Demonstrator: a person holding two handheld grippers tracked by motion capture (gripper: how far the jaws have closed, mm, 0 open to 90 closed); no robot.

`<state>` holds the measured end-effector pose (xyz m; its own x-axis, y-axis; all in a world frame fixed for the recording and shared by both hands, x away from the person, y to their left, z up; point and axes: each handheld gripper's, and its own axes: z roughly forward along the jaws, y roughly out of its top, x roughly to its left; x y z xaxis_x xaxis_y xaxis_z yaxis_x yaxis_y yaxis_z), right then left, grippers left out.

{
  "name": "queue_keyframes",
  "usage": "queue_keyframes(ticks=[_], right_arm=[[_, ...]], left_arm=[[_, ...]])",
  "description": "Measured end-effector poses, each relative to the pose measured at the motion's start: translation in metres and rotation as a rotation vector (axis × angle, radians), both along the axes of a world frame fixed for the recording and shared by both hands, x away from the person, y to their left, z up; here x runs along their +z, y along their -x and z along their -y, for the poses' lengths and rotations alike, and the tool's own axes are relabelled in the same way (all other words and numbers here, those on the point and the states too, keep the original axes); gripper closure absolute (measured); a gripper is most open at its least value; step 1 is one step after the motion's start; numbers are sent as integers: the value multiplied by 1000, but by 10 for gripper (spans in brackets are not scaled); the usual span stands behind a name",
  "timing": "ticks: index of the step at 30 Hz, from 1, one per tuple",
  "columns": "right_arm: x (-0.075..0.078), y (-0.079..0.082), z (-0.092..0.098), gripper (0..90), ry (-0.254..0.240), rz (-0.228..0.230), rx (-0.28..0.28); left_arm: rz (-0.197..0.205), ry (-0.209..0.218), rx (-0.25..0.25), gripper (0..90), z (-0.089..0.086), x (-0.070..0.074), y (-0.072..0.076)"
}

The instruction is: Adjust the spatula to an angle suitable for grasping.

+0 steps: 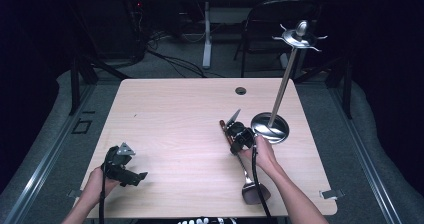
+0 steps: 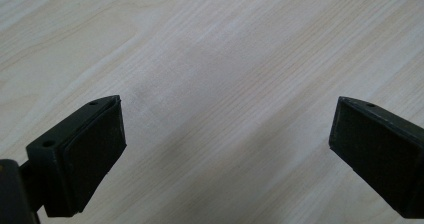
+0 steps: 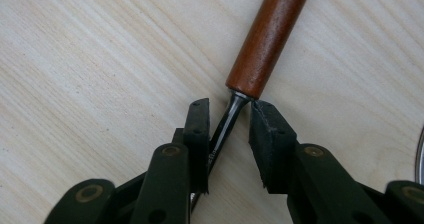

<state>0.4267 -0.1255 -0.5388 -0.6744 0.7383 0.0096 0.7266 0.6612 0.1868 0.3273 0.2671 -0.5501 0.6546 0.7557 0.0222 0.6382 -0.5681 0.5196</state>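
**Right gripper closing around a wooden-handled ladle on a pale table**

A pale wood table seen from above, with a person's two forearms coming in from the near edge, each hand holding a black two-jaw gripper.

The right gripper sits right of centre, low over a ladle that lies flat on the table. Its red-brown wooden handle points to the far side, and its metal bowl rests near the near edge, by the person's right wrist. The jaws straddle the thin dark metal neck just below the wooden handle. The shank lies against one pad, while a narrow gap shows at the other — so the jaws are nearly together but not yet pinching it.

The left gripper is near the left, close to the near edge, with its jaws spread wide over bare wood and nothing between them.

Just to the right of the ladle stands a tall metal utensil stand — a round shiny base, a thin pole, and a crown of hooks at the top.

How the ladle is likely to handle: stiff and fairly light, with most of its weight in the bowl end. The polished metal neck looks slippery and thin, so it may pivot or slide in the pads; the wooden handle, thicker and less slick, would probably give a surer hold.

Count: one ladle, one stand, one table, two grippers.
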Motion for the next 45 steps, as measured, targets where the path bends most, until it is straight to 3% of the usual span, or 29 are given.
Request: queue_keyframes(ticks=[2, 6, 9, 13, 15, 17, 18, 19, 28, 29, 34, 37, 45], right_arm=[[-2, 1, 1, 761, -30, 15, -16], [-2, 1, 2, 785, -10, 36, -19], [-2, 1, 2, 788, -15, 35, -32], [-3, 1, 0, 747, 23, 53, -31], [-4, 1, 0, 738, 24, 41, -36], [-4, 0, 0, 780, 15, 37, -50], [-6, 1, 1, 794, -16, 54, -77], [-4, -1, 2, 796, 3, 38, -70], [-6, -5, 8, 845, -40, 56, -130], [-5, -6, 10, 846, -20, 51, -118], [-6, -5, 9, 848, -27, 72, -114], [-3, -5, 9, 848, -13, 82, -84], [5, -2, 13, 848, -60, 111, -34]], left_arm=[[0, 0, -2, 14, 0, 0, 0], [0, 0, -1, 14, 0, 0, 0], [0, 0, 0, 14, 0, 0, 0], [1, -2, -3, 14, 0, 0, 0], [1, -2, -2, 14, 0, 0, 0], [1, -3, -3, 14, 0, 0, 0], [1, -3, -3, 14, 1, 0, 0], [3, -2, -4, 14, 1, 0, 0], [2, -3, -6, 14, 1, 0, 0], [1, -2, -6, 15, 1, 0, 0], [0, -2, -7, 15, 1, 0, 0], [0, -1, -5, 15, 1, 0, 0], [1, -1, -6, 15, 1, 0, 0]])
